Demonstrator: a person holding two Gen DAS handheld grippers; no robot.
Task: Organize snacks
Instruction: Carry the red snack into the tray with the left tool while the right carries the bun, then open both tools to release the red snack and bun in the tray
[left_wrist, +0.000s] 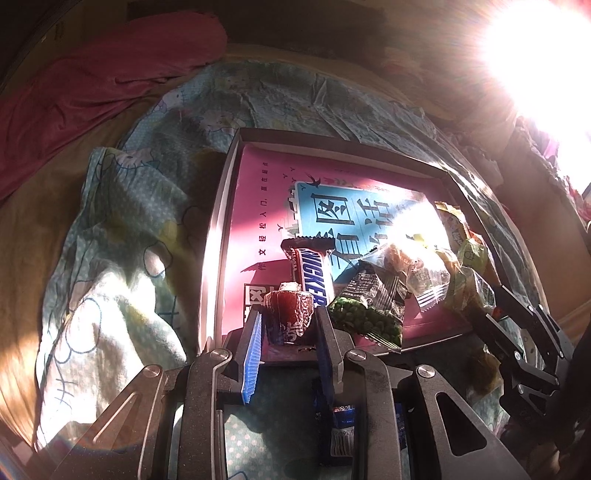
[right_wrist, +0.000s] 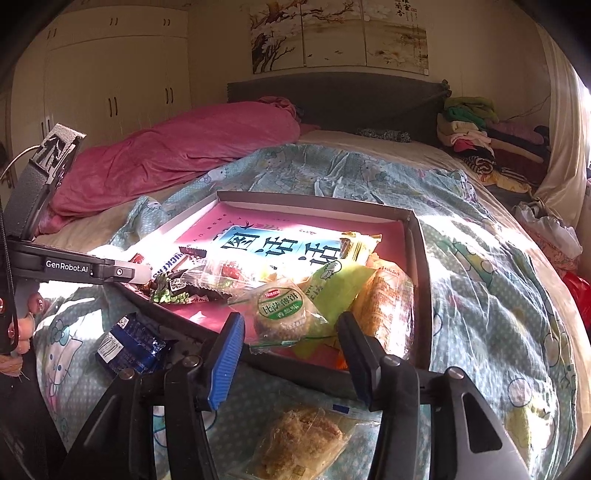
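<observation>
A shallow box (left_wrist: 221, 206) with a pink book inside lies on the bed; it also shows in the right wrist view (right_wrist: 421, 266). My left gripper (left_wrist: 288, 325) is shut on a small dark red wrapped snack (left_wrist: 290, 312) at the box's near edge, beside a Snickers bar (left_wrist: 314, 277) and a green pea packet (left_wrist: 365, 314). My right gripper (right_wrist: 291, 332) is open over the box's near edge, its jaws on either side of a green-labelled round cake packet (right_wrist: 284, 314). A blue packet (right_wrist: 129, 345) and a clear-wrapped pastry (right_wrist: 299, 443) lie on the quilt outside the box.
Yellow and green snack packets (right_wrist: 369, 288) are piled at the box's right side. A blue patterned quilt (right_wrist: 480, 277) covers the bed, a pink blanket (right_wrist: 177, 155) lies behind, clothes (right_wrist: 480, 133) are stacked at the far right. Strong sun glare (left_wrist: 535, 55) fills the left wrist view's upper right.
</observation>
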